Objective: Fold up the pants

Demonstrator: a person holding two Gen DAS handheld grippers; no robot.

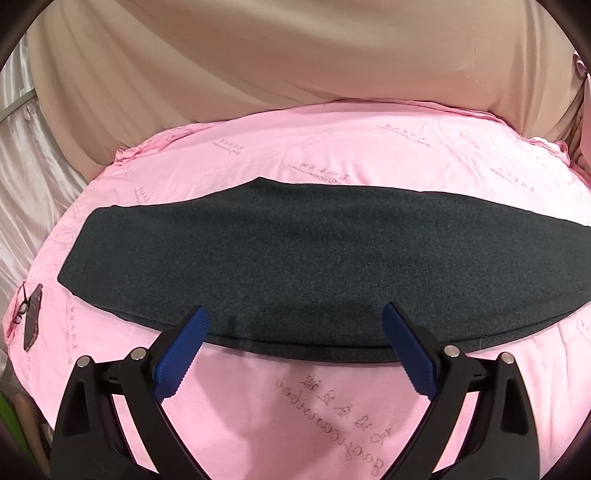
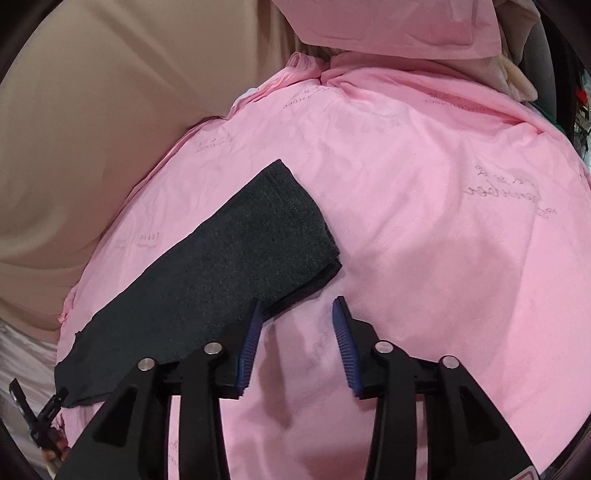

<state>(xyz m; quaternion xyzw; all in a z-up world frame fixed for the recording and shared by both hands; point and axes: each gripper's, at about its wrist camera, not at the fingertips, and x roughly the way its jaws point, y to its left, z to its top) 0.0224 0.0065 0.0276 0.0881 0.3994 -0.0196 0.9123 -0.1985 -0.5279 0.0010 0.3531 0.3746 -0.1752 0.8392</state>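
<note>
Dark grey pants (image 1: pixel 314 266) lie flat as a long band across a pink printed sheet (image 1: pixel 332 155), one leg stacked on the other. My left gripper (image 1: pixel 295 325) is open and empty, its blue pads just above the pants' near long edge. In the right wrist view the pants (image 2: pixel 221 266) run diagonally from lower left to their waistband end at centre. My right gripper (image 2: pixel 297 314) is open and empty, its left fingertip (image 2: pixel 255 317) at the corner of that end, the right one over bare sheet.
A phone with glasses (image 1: pixel 31 317) lies on the sheet's left edge; the glasses also show in the right wrist view (image 2: pixel 40 417). A beige curtain (image 1: pixel 258 55) hangs behind the bed. Folded pink bedding (image 2: pixel 388 26) sits at the far end.
</note>
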